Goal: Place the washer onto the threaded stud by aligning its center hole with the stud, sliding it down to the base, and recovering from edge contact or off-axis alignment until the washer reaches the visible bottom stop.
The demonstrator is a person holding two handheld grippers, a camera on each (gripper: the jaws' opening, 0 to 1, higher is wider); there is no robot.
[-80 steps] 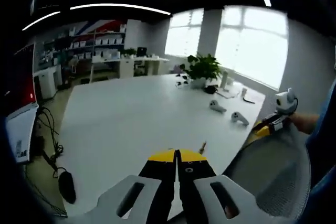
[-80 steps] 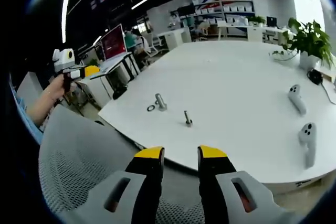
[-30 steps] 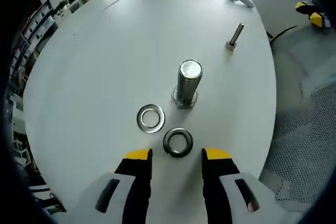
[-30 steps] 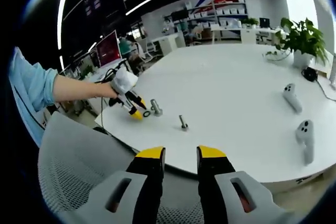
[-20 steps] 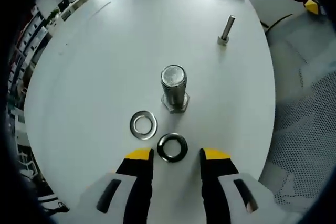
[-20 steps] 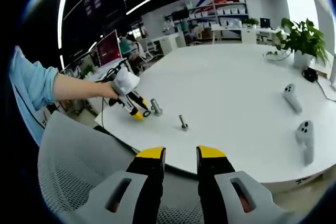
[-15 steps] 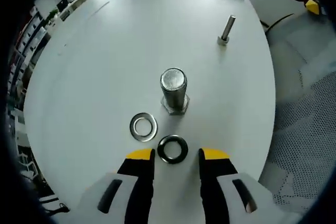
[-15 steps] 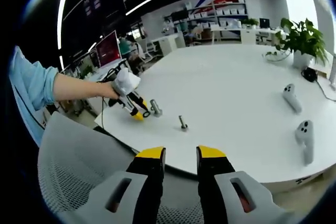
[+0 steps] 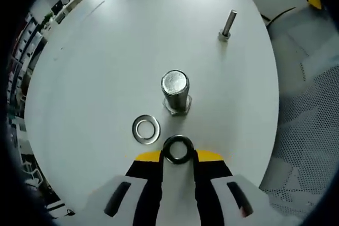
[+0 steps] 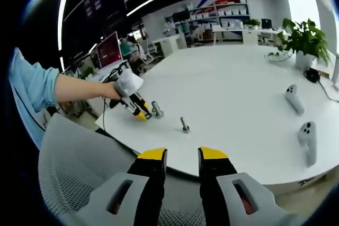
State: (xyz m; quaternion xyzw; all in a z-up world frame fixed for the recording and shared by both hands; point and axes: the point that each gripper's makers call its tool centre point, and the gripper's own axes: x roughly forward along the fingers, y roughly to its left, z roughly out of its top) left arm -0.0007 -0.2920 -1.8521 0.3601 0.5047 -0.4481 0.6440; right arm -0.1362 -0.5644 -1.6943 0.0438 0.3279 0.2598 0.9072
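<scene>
A thick threaded stud [image 9: 175, 91] stands upright on its hex base on the white table [image 9: 106, 51]. Just in front of it lies a silver washer [image 9: 145, 129]. Beside that, a dark washer [image 9: 178, 150] sits on the table between the yellow tips of my left gripper [image 9: 178, 156], which is shut on it. In the right gripper view the left gripper [image 10: 139, 113] is held by a hand right next to the stud [image 10: 157, 110]. My right gripper [image 10: 182, 154] stands open over a mesh chair, well short of the table.
A thin bolt [image 9: 228, 25] stands upright further along the table, near its edge. Two white controllers [image 10: 293, 99] [image 10: 307, 141] lie at the far side, with a potted plant [image 10: 304, 41] behind. A grey mesh chair [image 10: 79, 168] sits at the table's edge.
My left gripper has closed its jaws onto the dark washer, which it only straddled half a second ago. The right gripper has stayed where it was.
</scene>
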